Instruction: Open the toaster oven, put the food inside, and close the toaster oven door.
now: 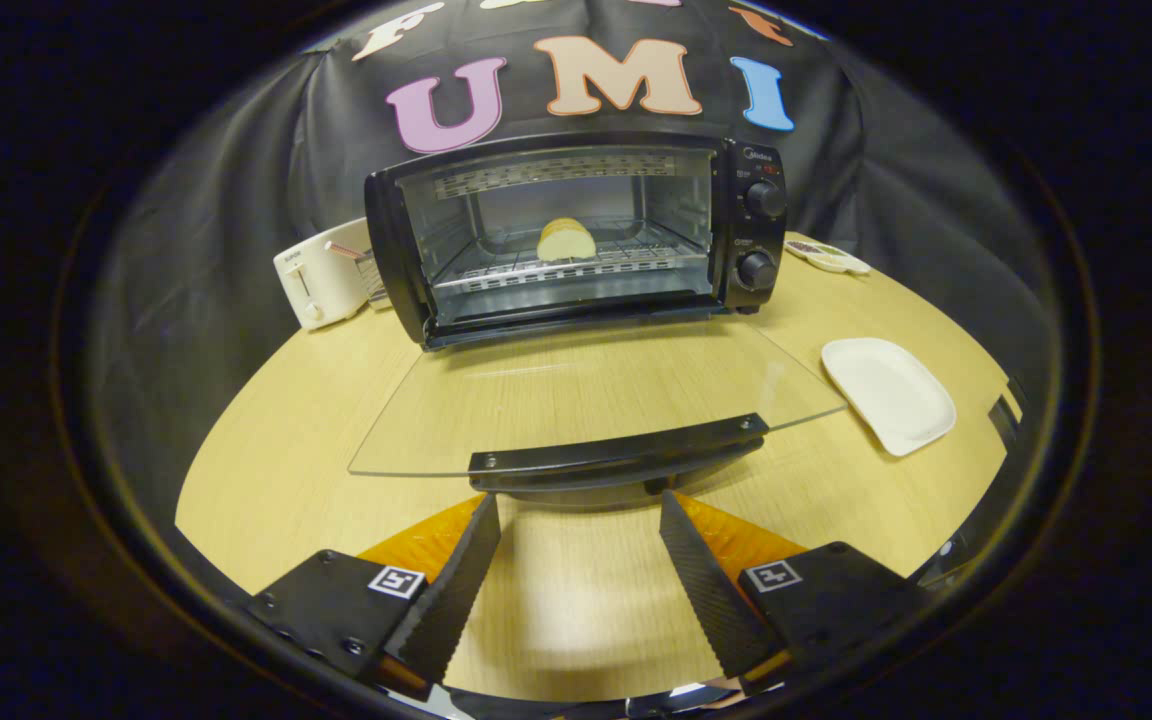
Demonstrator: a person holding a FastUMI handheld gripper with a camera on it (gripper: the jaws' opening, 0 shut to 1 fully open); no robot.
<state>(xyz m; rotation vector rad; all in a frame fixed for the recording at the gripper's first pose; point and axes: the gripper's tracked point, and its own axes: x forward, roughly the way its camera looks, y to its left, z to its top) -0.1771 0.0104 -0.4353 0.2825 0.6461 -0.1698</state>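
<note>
A black toaster oven [576, 230] stands at the back of the wooden table, its glass door [586, 400] folded down flat toward me. A pale slice of food [566, 240] lies on the wire rack inside the cavity. The door's black handle [618, 455] runs across just ahead of my fingertips. My gripper [578, 510] is open, its two ribbed black fingers [456, 585] spread apart just below the handle, nothing between them but bare table.
A white toaster [321, 275] sits left of the oven. An empty white plate [888, 393] lies on the table to the right of the open door. A small dish [828, 257] rests behind it, near the oven's knobs [758, 270].
</note>
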